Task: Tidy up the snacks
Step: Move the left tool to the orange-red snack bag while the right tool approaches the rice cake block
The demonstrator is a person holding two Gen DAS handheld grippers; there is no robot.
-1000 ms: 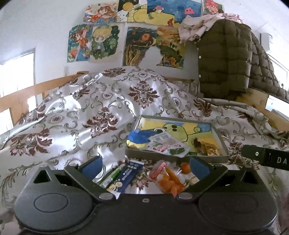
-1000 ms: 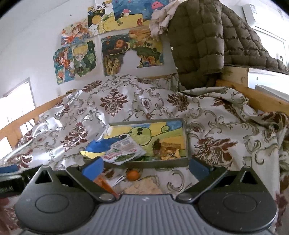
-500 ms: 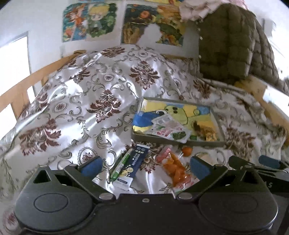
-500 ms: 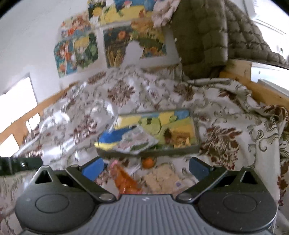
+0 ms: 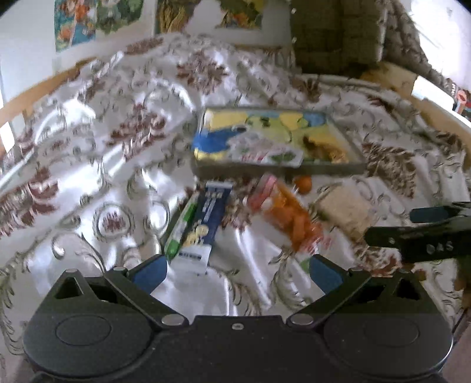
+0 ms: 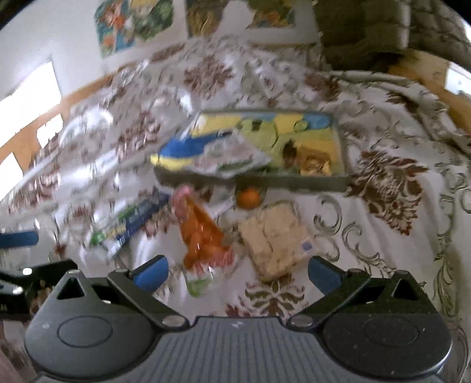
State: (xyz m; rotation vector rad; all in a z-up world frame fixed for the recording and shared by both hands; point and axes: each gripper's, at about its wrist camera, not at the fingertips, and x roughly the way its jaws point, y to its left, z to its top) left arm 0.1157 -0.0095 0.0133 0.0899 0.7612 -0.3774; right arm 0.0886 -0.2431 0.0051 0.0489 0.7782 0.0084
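A shallow tray with a cartoon-printed floor lies on the patterned bedspread; a white snack packet and a brown-gold snack rest inside it. In front of the tray lie a blue packet, a green stick, an orange bag, a small orange ball and a beige cracker pack. My left gripper hovers open and empty short of the blue packet. My right gripper is open and empty, with the orange bag and cracker pack just ahead of it.
The satin bedspread is rumpled and rises toward the wall. A quilted olive jacket hangs at the back right. Wooden bed rails run along both sides. Posters cover the wall.
Both grippers have risen and tilted down, so the loose snacks in front of the tray now show in full. The snacks themselves lie where they were.
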